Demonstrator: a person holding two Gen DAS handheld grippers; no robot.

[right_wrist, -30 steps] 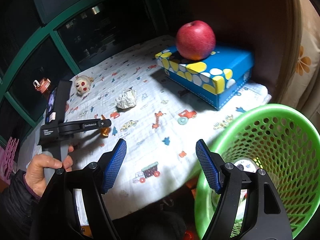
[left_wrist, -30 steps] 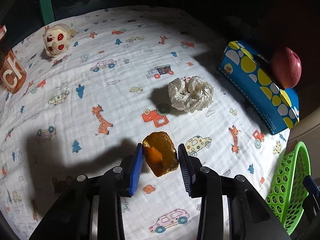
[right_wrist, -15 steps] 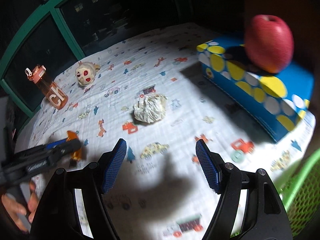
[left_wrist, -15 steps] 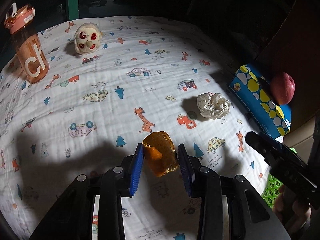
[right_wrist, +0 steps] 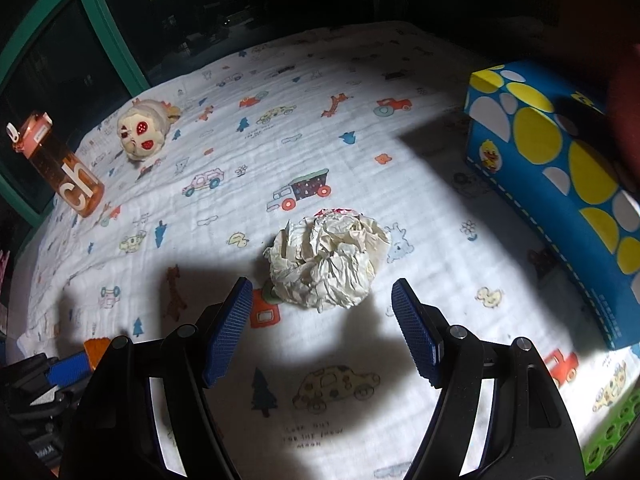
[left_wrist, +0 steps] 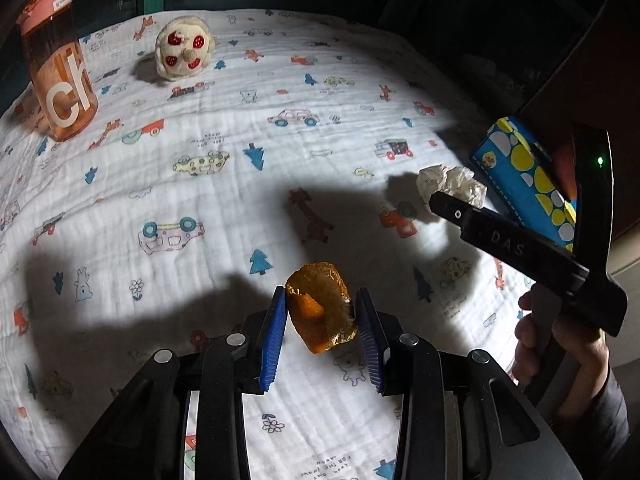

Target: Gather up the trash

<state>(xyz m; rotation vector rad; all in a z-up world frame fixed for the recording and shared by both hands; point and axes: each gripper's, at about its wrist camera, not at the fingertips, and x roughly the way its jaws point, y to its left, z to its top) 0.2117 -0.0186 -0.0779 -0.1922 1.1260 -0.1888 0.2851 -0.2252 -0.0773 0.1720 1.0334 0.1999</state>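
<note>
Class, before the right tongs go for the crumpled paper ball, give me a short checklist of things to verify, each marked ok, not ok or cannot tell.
1. Right tongs open wide enough for the crumpled paper ball: ok, the ball looks narrower than the gap.
2. Ball lined up with the gap: ok, it lies just ahead, roughly centred.
3. Ball free of neighbours: ok, it lies apart from the blue dotted box on the printed cloth.
4. Left tongs secure on the orange peel: ok, both pads press on it.
5. Left tongs out of the right tongs' way: ok, off at the lower left.
6. Green basket ready to take the trash: cannot tell, only a corner shows.
</note>
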